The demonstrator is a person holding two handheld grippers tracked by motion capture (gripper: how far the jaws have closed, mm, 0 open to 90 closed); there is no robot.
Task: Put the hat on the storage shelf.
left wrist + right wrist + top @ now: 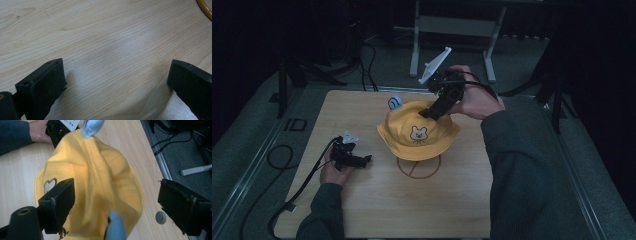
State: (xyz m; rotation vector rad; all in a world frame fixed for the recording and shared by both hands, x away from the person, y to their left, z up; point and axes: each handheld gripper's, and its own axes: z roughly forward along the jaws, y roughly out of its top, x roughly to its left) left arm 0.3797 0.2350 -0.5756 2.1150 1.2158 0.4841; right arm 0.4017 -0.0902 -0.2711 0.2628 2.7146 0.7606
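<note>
A yellow bucket hat (418, 131) with a small bear face on its front sits on a wire stand whose ring base (418, 167) rests on the wooden table (362, 205). Pale blue ears (395, 102) stick up from the hat. My right gripper (430, 112) hovers over the hat's crown from the far right. In the right gripper view its jaws stand wide open (117, 192) on either side of the hat (100, 182), not pressing on it. My left gripper (364, 161) rests low on the table left of the hat, open (115, 75) over bare wood.
A corner of the stand's ring (205, 8) lies to the left gripper's upper right. A grey metal frame (457, 25) stands on the floor behind the table. Cables (277, 155) lie on the floor at the left. A round grey plug (160, 217) sits near the table's edge.
</note>
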